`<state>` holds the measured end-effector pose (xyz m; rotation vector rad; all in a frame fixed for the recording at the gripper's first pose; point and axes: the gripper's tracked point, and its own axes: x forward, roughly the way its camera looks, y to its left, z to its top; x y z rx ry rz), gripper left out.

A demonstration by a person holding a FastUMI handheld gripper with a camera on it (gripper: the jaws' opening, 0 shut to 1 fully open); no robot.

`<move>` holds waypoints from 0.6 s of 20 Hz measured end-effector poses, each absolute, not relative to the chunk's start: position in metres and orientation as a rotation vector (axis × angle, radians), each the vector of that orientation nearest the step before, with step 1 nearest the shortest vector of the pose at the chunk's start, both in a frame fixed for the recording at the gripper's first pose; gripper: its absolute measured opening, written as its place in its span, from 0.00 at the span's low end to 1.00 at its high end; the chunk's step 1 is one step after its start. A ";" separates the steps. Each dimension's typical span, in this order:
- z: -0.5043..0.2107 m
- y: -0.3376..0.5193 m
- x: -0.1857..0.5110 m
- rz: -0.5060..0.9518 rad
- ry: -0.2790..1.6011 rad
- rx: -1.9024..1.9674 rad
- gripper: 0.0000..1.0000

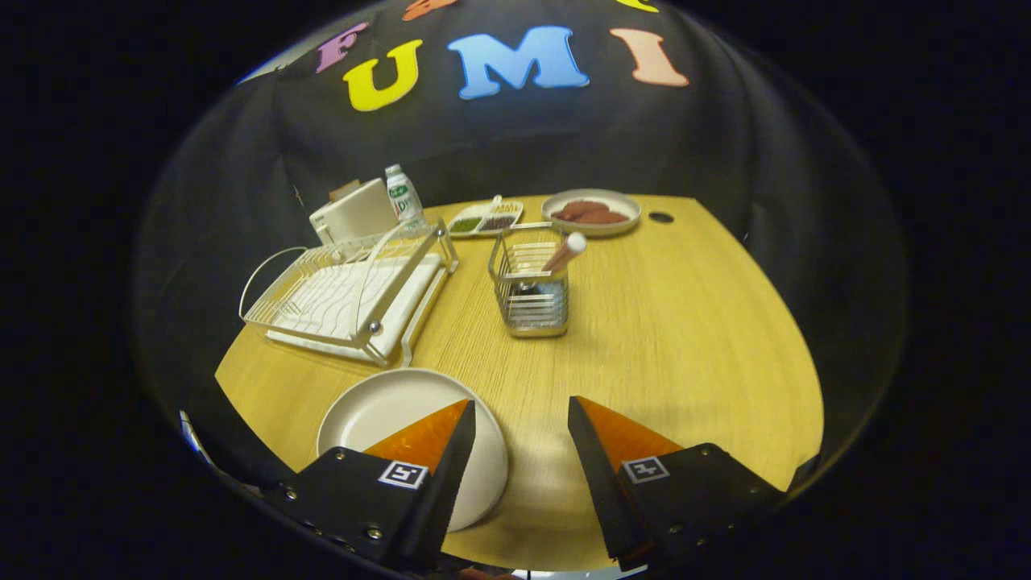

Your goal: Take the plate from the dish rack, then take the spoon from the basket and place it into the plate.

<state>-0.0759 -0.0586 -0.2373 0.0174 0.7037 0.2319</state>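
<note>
Tongs (521, 411) gape empty above round glossy plate (378, 411) on woodgrain table (685, 322)

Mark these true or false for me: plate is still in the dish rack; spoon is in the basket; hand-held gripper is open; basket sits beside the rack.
1. The plate is still in the dish rack. False: it lies on the table, in front of the rack.
2. The spoon stands in the basket. True.
3. The hand-held gripper is open and holds nothing. True.
4. The basket sits inside the rack. False: it stands beside it.
</note>
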 end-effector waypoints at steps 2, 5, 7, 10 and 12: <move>-0.204 -0.066 -0.063 0.201 0.600 0.004 0.73; -0.161 -0.082 -0.048 0.122 0.471 -0.009 0.73; -0.143 -0.090 -0.043 0.076 0.402 -0.010 0.73; -0.122 -0.093 -0.033 0.064 0.283 0.029 0.73; -0.119 -0.093 -0.026 0.072 0.214 0.042 0.73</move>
